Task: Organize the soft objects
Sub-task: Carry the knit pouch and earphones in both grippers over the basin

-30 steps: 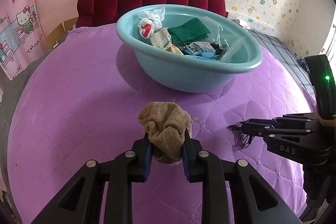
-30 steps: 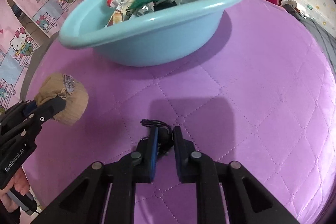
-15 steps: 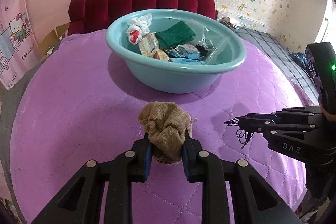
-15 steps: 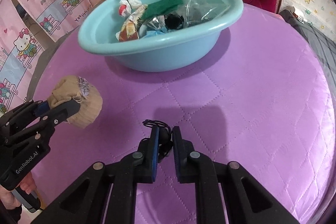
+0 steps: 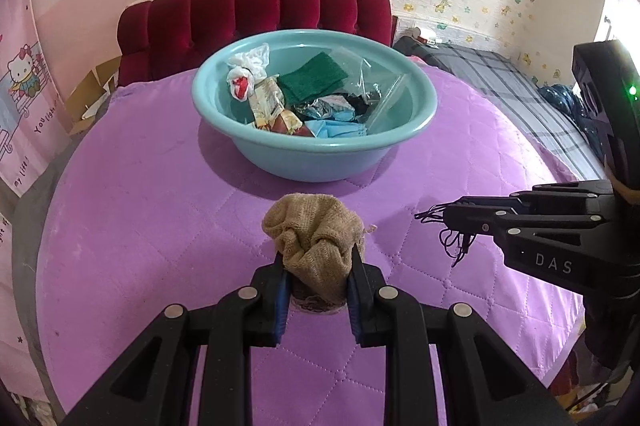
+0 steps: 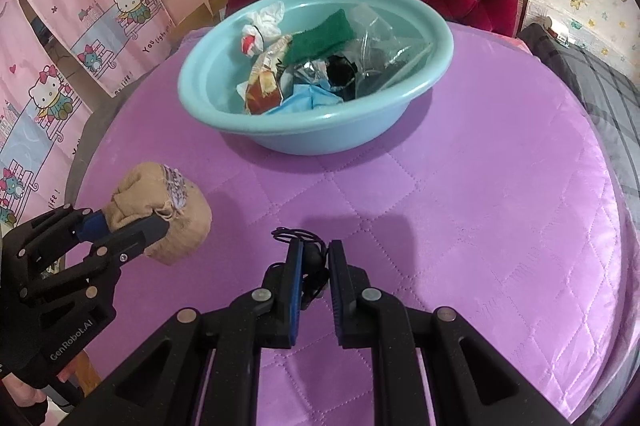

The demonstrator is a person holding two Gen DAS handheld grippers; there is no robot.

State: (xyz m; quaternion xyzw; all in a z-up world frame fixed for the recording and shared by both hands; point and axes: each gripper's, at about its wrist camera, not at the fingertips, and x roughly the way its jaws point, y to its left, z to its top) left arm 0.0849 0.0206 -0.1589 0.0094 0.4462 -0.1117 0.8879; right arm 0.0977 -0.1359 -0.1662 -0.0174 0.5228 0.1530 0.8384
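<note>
Both loads lifted higher toward teal basin (image 5: 416, 130): left gripper (image 5: 316, 278) clamping burlap pouch (image 5: 316, 238), right gripper (image 6: 314, 258) pinching black string tangle (image 6: 310, 258), drop-off likely next.

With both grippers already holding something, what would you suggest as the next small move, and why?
Probably carry the left gripper forward over the teal basin before opening. It is shut on the burlap pouch, held short of the basin where the other soft items lie. The right gripper, shut on the black cord, can follow.

black cord (image 6: 310, 258) pinched, teal basin (image 6: 440, 38) beyond
</note>
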